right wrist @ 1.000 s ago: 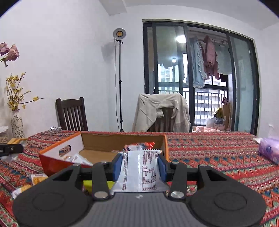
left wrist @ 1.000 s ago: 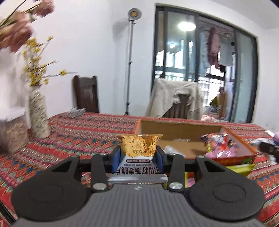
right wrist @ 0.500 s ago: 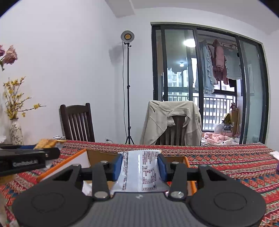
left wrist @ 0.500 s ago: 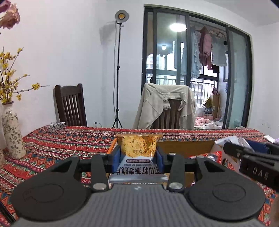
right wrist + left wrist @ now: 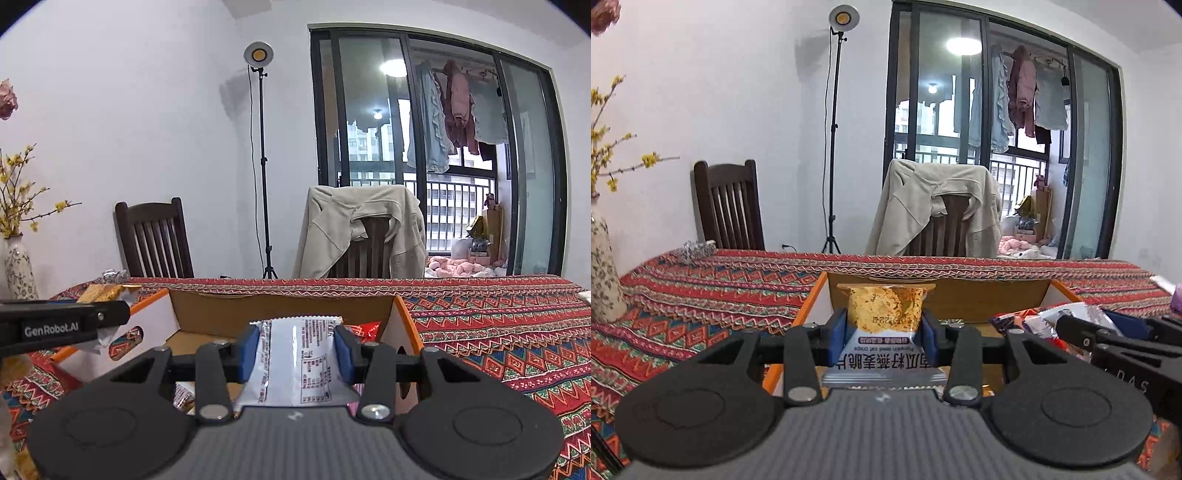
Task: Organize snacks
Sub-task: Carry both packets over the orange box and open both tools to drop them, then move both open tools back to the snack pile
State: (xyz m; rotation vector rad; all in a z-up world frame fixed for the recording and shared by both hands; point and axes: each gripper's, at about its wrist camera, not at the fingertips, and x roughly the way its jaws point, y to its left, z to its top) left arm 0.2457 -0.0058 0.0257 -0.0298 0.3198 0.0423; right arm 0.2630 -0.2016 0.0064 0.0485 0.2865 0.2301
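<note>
My left gripper (image 5: pixel 884 328) is shut on a yellow oat crisp packet (image 5: pixel 884 308), held upright over the near left part of the open cardboard box (image 5: pixel 997 293) with orange edges. My right gripper (image 5: pixel 297 347) has a white snack packet (image 5: pixel 295 358) between its blue pads. Its jaws are opening, and the pads still touch the packet's sides. It hangs over the near rim of the box (image 5: pixel 280 308). Each gripper shows in the other's view: the right gripper (image 5: pixel 1082 326) at the right edge, the left gripper (image 5: pixel 74 319) at the left with its yellow packet (image 5: pixel 99 293).
Loose snack packets (image 5: pixel 1027 321) lie inside the box. A patterned vase (image 5: pixel 16 266) with yellow flowers stands at the table's left. Behind the red patterned tablecloth (image 5: pixel 498 332) are a dark chair (image 5: pixel 151 240), a jacket-draped chair (image 5: pixel 362 229) and a lamp stand (image 5: pixel 264 166).
Both grippers have travelled across the table until the box sits directly below and ahead of them. The vase slid out to the left edge. The right jaws stand slightly wider.
</note>
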